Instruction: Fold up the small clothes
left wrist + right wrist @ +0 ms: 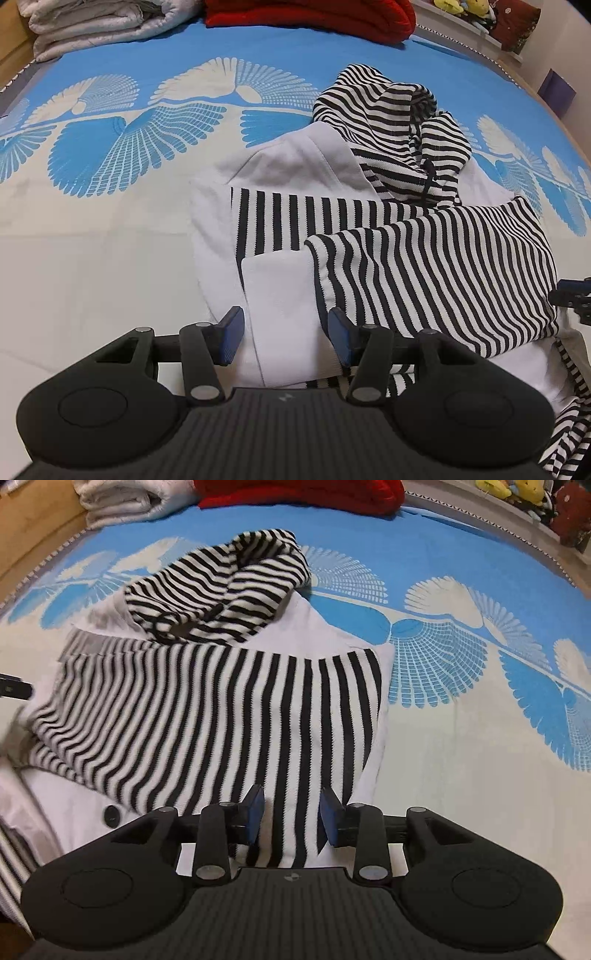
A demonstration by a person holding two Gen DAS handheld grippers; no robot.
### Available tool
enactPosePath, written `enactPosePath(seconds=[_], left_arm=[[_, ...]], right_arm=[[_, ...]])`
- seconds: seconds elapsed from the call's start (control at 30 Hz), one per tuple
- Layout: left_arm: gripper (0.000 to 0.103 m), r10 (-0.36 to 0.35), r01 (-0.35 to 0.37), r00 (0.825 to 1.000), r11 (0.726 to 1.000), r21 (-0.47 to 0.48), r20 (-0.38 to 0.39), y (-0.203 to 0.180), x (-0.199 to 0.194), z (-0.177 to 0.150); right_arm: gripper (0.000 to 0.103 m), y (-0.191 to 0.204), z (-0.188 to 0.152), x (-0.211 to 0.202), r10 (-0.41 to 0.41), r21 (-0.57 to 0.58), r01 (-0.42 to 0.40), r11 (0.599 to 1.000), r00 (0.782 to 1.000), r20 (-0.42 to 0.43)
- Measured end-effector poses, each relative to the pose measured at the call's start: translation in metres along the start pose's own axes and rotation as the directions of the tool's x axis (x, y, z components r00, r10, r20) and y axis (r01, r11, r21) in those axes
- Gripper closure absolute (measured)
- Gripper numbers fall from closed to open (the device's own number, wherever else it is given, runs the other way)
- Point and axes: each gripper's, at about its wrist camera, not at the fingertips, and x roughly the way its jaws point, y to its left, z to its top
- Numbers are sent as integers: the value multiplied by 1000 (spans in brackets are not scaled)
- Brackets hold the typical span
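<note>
Soft, light striped hoodie (424, 251) on bed (92, 258); best pinched at hem. Left gripper (286, 338), right gripper (291, 821): jaws open, straddling cloth.

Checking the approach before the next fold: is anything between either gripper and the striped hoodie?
Nothing visible. The left gripper sits open over the hoodie's white cuff, and the right gripper sits open over the striped hoodie fabric itself.

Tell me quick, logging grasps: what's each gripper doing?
Left gripper: open, white cuff between its fingers.
Right gripper: open, over the striped hoodie.
</note>
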Motion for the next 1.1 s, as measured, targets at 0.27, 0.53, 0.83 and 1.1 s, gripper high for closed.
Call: enactPosePath(seconds=[0.27,0.53,0.83,1.1], left_arm=[[48,11,-11,1000,1000,2,0,4,0,-1],[48,9,-9,1000,1000,8,1,1,-1,-1],[48,12,-12,1000,1000,24,0,-6,-1,-3],[48,35,-34,999,999,28,-5,0,1,-4]], right_arm=[[103,8,-2,24,-5,-54,1,999,997,-71],[103,-27,-1,14,-25,79,33,996,995,-93],[42,-21,13,7,-9,174,3,985,999,32],[41,-13,23,44,-67,151,69,986,998,-23]])
